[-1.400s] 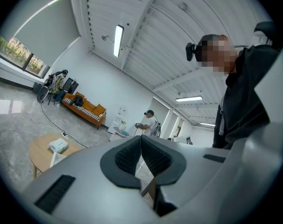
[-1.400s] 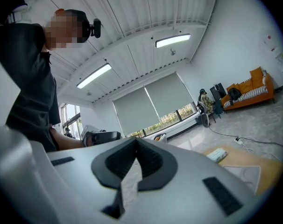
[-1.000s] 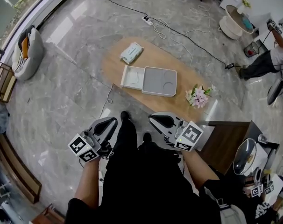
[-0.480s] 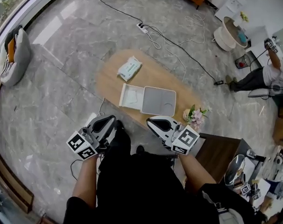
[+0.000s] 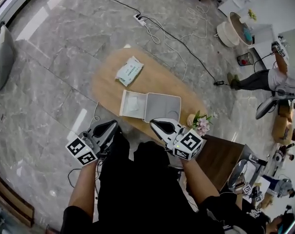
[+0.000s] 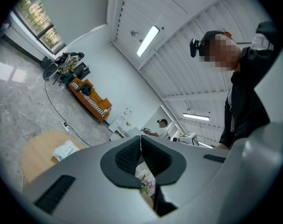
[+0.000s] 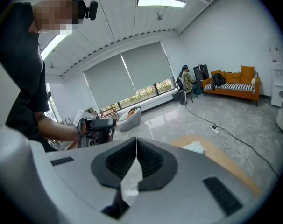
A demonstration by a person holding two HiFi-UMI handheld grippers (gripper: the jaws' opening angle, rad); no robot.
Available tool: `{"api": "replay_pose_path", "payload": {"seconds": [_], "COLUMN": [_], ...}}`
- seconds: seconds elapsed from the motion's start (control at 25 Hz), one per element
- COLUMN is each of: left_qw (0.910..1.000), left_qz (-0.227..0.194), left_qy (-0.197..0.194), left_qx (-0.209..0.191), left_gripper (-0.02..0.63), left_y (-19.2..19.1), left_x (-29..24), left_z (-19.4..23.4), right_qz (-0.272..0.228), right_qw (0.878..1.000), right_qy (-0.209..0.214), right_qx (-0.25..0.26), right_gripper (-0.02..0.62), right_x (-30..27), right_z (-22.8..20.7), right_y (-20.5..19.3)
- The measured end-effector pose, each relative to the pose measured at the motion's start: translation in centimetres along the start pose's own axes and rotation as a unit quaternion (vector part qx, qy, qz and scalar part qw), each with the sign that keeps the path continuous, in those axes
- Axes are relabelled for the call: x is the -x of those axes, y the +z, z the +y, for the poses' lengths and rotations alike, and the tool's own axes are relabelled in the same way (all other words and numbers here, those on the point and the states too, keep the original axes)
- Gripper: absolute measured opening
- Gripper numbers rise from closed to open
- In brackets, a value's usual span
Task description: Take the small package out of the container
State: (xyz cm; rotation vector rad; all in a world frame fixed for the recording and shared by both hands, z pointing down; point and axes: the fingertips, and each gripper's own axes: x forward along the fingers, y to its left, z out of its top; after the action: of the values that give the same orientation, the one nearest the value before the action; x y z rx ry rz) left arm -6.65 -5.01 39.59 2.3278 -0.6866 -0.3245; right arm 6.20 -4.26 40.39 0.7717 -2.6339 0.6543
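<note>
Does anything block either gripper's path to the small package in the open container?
Nothing visible does. The container lies open with the small package uncovered in its white half; the left gripper and right gripper are at the table's near edge.

table (image 5: 106, 87): matt wood | floor (image 5: 45, 67): glossy marble | container (image 5: 164, 107): smooth plastic

An oval low table of light wood (image 5: 104, 87) is standing on a grey marbled stone floor (image 5: 50, 57). A soft white-and-green plastic pack (image 5: 129, 70) is lying near the table's far left end. A flat white plastic container (image 5: 150, 106) is lying open at the middle. A small bunch of pink flowers (image 5: 201, 124) is sitting at the right end, well apart from the pack.
</note>
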Motion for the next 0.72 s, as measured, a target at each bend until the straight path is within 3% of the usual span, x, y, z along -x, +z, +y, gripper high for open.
{"api": "replay_pose_path", "payload": {"seconds": [0.4,0.6,0.72], "left_qw": [0.9983,0.9967,0.9954], "left_qz": [0.05,0.064,0.077], "left_qy": [0.023,0.047,0.054], "left_qx": [0.017,0.016,0.017], "left_gripper": [0.018,0.018,0.018], "left_y": [-5.7,-8.8,-10.3], "left_x": [-2.8,-3.3,-3.3], "left_z": [7.8,12.3,14.3], "right_qz": [0.059,0.095,0.124], "right_qw": [0.997,0.995,0.992], "right_qy": [0.002,-0.01,-0.018], "right_qx": [-0.041,-0.037,-0.029], "right_gripper": [0.015,0.018,0.054], "right_x": [-7.7,-11.1,-13.0], "right_z": [-8.2,-12.3,-14.0], "right_y": [-7.5,-12.2,-14.6]}}
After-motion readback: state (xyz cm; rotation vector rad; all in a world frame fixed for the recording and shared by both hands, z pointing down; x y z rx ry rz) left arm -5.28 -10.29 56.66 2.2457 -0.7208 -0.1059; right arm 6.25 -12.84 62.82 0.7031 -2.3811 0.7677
